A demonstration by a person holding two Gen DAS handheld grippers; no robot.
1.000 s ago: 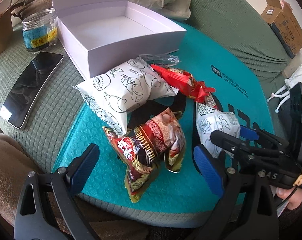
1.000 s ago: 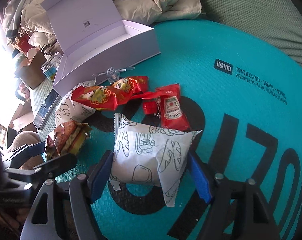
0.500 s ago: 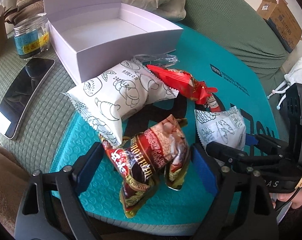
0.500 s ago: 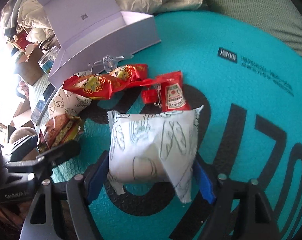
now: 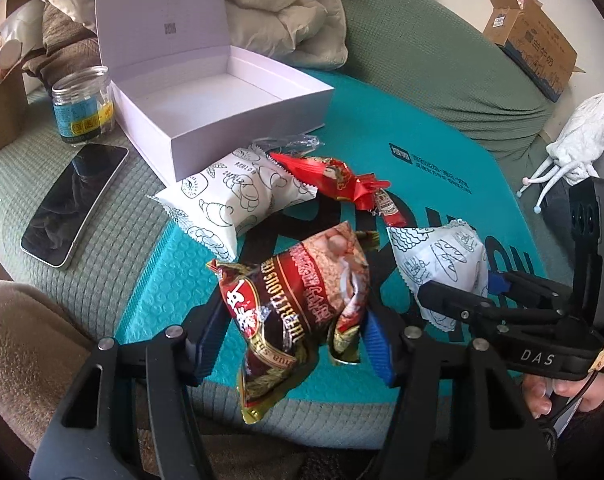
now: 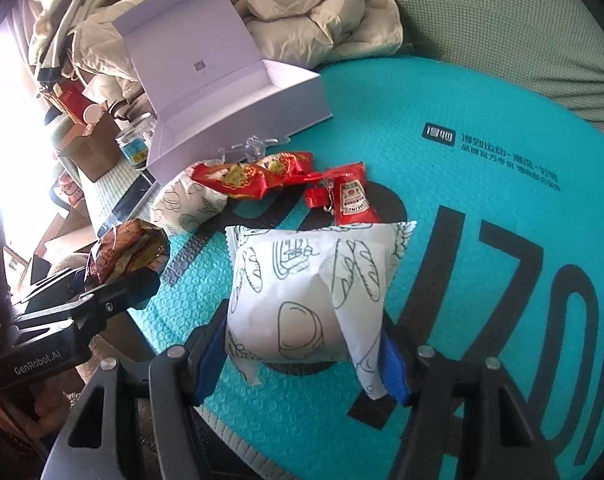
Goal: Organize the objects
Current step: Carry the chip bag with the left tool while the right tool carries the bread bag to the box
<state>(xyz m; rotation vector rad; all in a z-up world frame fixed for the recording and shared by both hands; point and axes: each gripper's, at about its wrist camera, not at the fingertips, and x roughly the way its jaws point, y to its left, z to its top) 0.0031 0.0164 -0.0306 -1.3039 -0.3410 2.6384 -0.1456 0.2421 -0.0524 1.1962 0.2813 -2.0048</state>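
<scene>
Box open, up and left of both held packs on the mat: left jaws clamp the brown snack bag, nearer it; right jaws clamp the white bread pack.

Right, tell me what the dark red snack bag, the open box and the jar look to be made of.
Dark red snack bag: glossy crinkled foil or plastic film, with sheen and a gold inner edge.
Open box: matte pale rigid card, by its crisp folded walls and lid.
Jar: clear plastic or glass; contents show through above the label.
</scene>
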